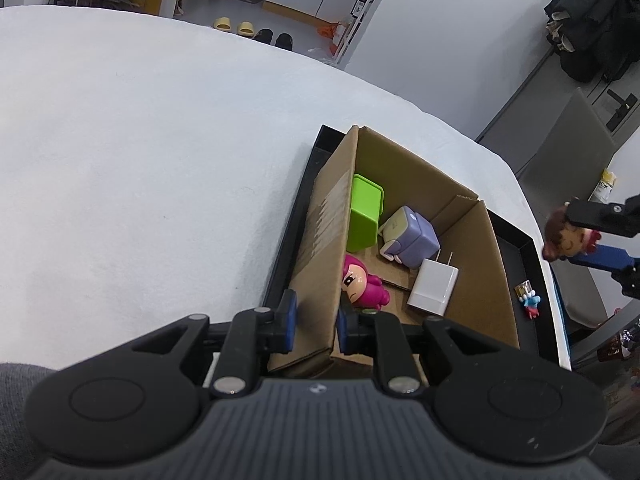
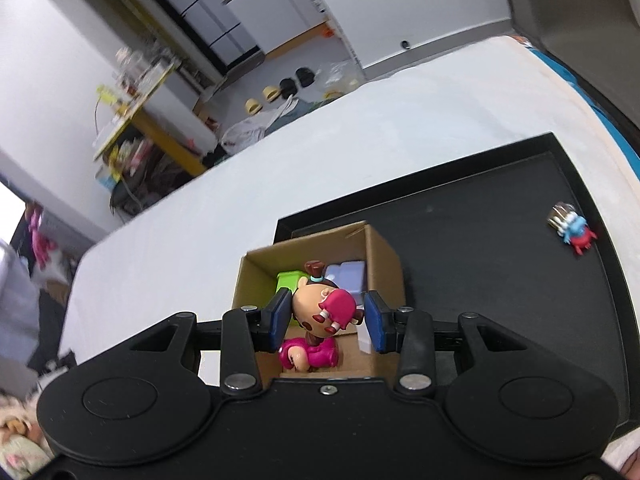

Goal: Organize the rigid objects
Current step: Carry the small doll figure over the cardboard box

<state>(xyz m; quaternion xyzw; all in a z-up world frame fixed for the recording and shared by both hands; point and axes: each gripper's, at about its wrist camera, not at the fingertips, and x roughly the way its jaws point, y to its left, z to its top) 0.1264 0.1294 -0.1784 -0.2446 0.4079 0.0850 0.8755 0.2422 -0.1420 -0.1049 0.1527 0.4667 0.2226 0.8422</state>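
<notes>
A white table (image 1: 140, 160) bears a black tray (image 2: 480, 240) holding the box (image 1: 472, 280). Left gripper (image 1: 316, 320) pinches the box wall; right gripper (image 2: 326, 316) clamps a figurine (image 2: 320, 308). Slippers (image 1: 236, 26) lie beyond the box. No legible writing.

1. The left gripper (image 1: 316, 322) points steeply downward, its two blue-padded fingers (image 1: 289, 320) drawn close together and pinching the near wall of the cardboard box (image 1: 320, 264) between them, one pad outside the wall and one inside.
2. The right gripper (image 2: 327, 320) also tilts downward and is rolled to one side. Its blue pads (image 2: 280, 318) clamp the head of a brown-haired figurine (image 2: 324, 310), which hangs between the fingers clear of any surface.
3. In the left wrist view the right gripper (image 1: 592, 236) appears at the far right edge, well apart from the left one, carrying the figurine.
</notes>
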